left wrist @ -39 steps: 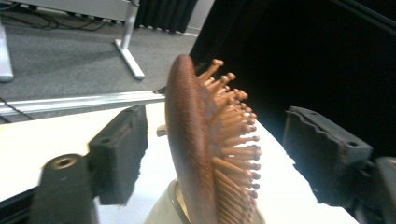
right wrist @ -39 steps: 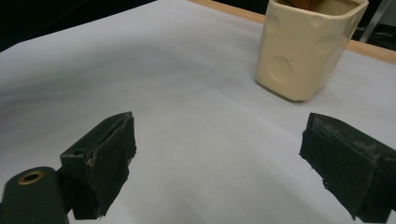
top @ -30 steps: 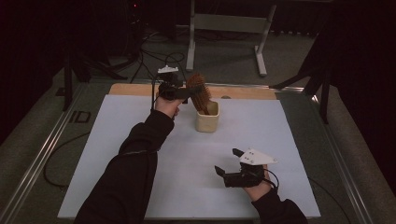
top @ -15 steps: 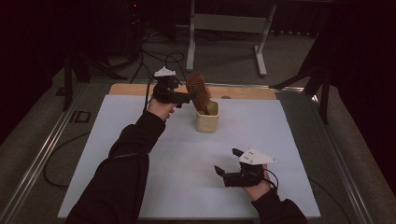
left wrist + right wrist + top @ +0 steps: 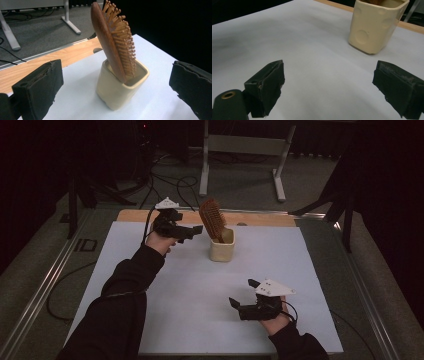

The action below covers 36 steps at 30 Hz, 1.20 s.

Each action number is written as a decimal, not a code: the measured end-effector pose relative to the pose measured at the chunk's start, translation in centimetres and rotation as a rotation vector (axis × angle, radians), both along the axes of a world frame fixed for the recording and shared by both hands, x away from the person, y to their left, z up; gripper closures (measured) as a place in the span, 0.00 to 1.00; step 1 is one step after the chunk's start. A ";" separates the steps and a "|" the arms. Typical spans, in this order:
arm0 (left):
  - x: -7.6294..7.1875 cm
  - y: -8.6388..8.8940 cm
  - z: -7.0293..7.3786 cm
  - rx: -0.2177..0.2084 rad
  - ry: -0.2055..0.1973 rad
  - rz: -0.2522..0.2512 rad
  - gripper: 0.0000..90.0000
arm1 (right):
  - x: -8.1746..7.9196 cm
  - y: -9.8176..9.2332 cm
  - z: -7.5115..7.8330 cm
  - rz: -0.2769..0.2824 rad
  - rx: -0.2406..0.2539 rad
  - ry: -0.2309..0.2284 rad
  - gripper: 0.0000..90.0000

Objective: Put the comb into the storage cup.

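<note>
Hairbrush (image 5: 113, 42) in cup (image 5: 120, 90), beyond spread jaws

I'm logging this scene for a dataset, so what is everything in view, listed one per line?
hairbrush: 1, brown wood, standing tilted in the cup, bristle head up
cup: 1, cream, far middle of the sheet
sheet: 1, white, covering the table
wooden strip: 1, light brown, along the far edge
metal stand: 1, grey, on the floor behind
left gripper: 1, black, open, beside the hairbrush
right gripper: 1, black, open, low over the near sheet
sleeves: 2, black, from the bottom edge
</note>
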<state>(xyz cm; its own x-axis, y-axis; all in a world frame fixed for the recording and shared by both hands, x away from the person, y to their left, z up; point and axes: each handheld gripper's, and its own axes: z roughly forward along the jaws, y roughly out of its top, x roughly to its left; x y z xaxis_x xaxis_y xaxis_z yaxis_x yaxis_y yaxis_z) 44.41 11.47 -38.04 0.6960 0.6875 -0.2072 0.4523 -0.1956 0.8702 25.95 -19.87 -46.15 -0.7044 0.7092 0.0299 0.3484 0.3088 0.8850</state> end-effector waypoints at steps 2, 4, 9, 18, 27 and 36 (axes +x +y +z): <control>-0.3 0.3 0.0 0.008 -0.007 -0.005 0.00 | 0.0 0.0 0.0 -0.001 0.001 0.000 0.11; -0.7 0.8 -0.2 0.010 -0.006 -0.014 0.00 | 0.0 0.0 0.0 -0.007 0.000 -0.001 0.11; -1.5 1.7 -0.6 0.023 -0.009 -0.033 0.00 | -0.1 0.0 0.1 -0.008 -0.002 -0.009 0.11; -3.3 3.2 -1.3 0.028 -0.007 -0.043 0.00 | -0.1 0.1 0.1 -0.004 0.001 -0.006 0.11; -5.4 4.3 -2.1 0.045 -0.016 -0.063 0.00 | 0.0 0.0 0.1 -0.011 0.001 -0.003 0.11; -7.3 5.2 -3.0 0.075 -0.035 -0.076 0.00 | 0.0 0.0 0.1 -0.012 0.005 -0.007 0.11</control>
